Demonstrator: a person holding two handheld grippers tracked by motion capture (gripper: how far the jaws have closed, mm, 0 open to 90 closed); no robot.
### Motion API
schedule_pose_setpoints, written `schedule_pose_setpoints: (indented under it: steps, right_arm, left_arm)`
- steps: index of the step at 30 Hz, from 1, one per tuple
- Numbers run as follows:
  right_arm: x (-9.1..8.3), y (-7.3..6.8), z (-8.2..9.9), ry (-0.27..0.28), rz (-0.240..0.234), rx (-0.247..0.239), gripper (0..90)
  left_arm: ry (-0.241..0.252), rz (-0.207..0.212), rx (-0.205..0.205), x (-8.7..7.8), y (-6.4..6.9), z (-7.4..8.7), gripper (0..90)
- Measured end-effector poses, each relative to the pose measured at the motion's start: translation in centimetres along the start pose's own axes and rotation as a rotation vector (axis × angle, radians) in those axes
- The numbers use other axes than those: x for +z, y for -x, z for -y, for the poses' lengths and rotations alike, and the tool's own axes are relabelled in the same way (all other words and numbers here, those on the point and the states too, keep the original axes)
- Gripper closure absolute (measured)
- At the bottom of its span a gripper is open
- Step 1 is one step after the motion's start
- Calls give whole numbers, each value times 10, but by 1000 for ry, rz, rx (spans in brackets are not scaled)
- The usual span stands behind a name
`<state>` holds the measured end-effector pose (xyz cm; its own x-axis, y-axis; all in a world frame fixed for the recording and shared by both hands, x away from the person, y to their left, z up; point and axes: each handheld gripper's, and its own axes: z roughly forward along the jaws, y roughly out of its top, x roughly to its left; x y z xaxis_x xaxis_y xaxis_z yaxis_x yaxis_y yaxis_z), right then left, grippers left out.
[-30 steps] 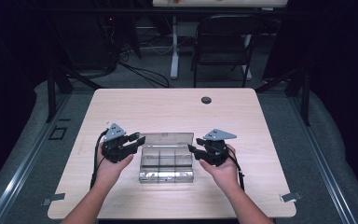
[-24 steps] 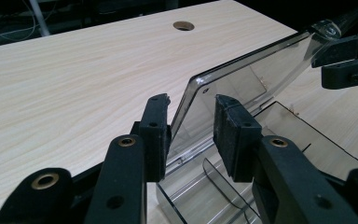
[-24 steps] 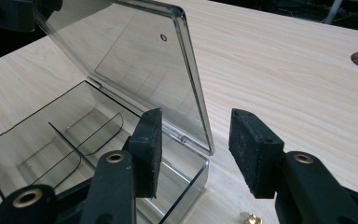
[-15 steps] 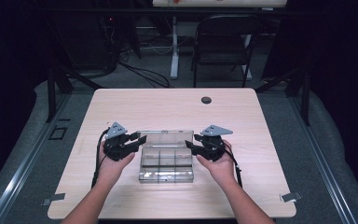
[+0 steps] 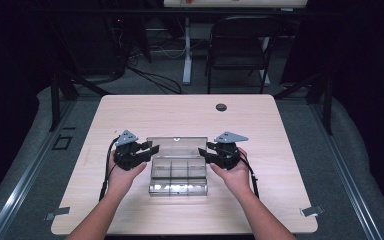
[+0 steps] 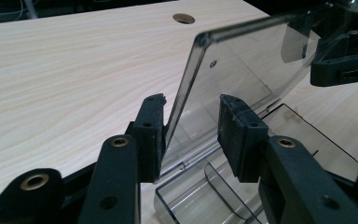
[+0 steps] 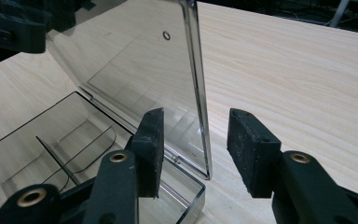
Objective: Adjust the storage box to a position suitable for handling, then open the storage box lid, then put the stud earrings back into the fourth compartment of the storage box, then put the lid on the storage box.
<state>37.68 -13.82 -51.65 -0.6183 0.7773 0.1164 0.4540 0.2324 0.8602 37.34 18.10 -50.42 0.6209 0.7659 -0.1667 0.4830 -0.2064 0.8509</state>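
On a wooden table (image 5: 180,112), a person's left gripper (image 5: 145,152) and right gripper (image 5: 211,151), jaws parted and clamping nothing, straddle opposite side edges of a clear box's raised lid (image 5: 177,146), seemingly to steady it.

Your clear plastic compartment box (image 5: 178,179) sits on the pale wooden table (image 5: 190,115) between your left gripper (image 5: 147,152) and right gripper (image 5: 206,151); its raised lid (image 5: 176,147) stands behind the compartments.
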Motion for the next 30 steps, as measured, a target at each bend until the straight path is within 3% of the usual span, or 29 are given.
schedule_pose_setpoints:
  steps: [12,25,30]
  right_arm:
    - [7,1,1,9,-30,-6,568]
    - [15,1,0,6,-33,-25,597]
    - [16,1,-1,1,-28,-31,610]
  left_arm:
    - [43,29,-60,11,-7,7,590]
    - [32,18,-23,16,-9,12,607]
    - [34,11,-30,17,-9,12,612]
